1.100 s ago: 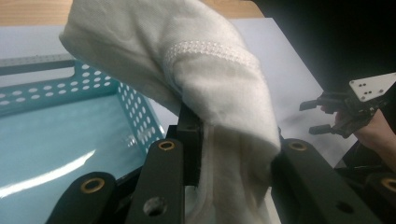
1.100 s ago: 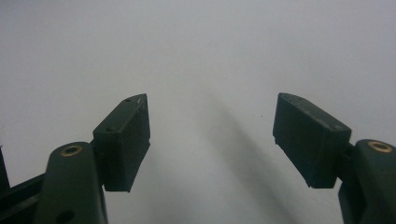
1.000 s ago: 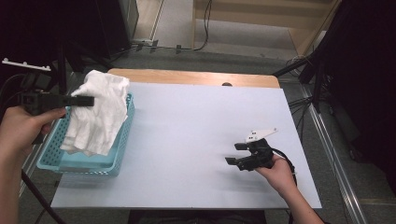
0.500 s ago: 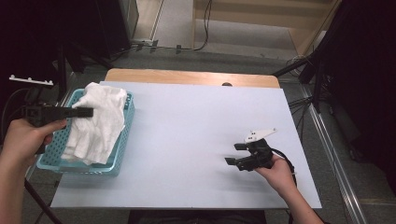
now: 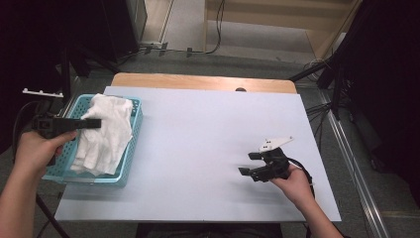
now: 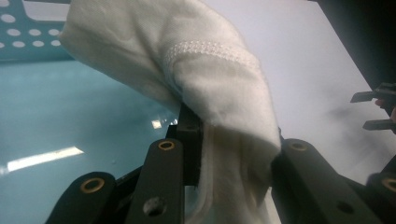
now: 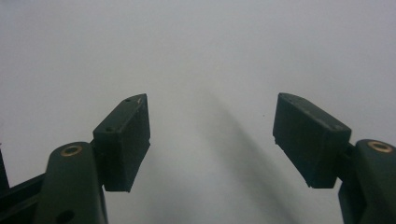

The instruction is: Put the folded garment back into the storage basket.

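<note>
A white cloth (image 5: 109, 139) hangs into a teal perforated basket (image 5: 86, 177) at the table's left side. My left gripper (image 5: 95, 123) is over the basket, shut on the cloth's upper part. In the left gripper view the cloth (image 6: 210, 79) drapes over and between the jaws, hiding the tips of my left gripper (image 6: 233, 140), with the basket's floor (image 6: 70, 107) below. My right gripper (image 5: 247, 163) rests low over the table at the right front, open with nothing between its pads. In its own view the right gripper (image 7: 212, 135) faces bare white tabletop.
The white tabletop (image 5: 198, 129) stretches between basket and right hand. A wooden strip (image 5: 198, 82) runs along the far edge. Dark stands and cables surround the table. My right gripper (image 6: 373, 109) appears far off in the left gripper view.
My left gripper has sunk and drifted left with the cloth, which now lies lower in the basket. The right hand has kept still.
</note>
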Demonstrator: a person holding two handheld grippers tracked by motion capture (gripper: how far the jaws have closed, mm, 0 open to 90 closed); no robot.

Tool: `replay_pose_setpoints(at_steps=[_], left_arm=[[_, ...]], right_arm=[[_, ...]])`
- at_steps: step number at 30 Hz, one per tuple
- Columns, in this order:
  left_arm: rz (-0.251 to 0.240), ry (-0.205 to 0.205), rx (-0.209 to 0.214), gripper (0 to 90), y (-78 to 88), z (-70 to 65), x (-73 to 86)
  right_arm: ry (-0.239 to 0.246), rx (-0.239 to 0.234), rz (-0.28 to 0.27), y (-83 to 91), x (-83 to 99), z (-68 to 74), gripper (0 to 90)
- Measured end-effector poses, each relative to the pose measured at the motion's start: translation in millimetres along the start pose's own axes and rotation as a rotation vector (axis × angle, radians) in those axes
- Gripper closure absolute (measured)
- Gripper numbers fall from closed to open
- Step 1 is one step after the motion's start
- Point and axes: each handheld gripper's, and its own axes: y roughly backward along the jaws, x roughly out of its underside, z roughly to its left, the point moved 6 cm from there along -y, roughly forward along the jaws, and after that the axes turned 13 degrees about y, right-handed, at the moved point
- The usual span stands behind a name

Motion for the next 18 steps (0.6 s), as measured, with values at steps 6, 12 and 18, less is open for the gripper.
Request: replay_pose_setpoints(at_steps=[6,12,18], left_arm=[[0.023,-0.005,-0.006,71.6,-13.8,0.6,4.3],[0.027,0.001,-0.017,71.5,-21.8,7.3,6.5],[0.045,0.011,-0.024,71.5,-29.9,14.6,13.3]], right_arm=[[-0.001,0.000,-0.001,0.1,-0.1,0.0,25.9],[-0.001,0.000,-0.002,0.1,-0.2,0.2,25.9],[-0.001,-0.001,-0.001,0.3,0.3,-0.2,25.9]])
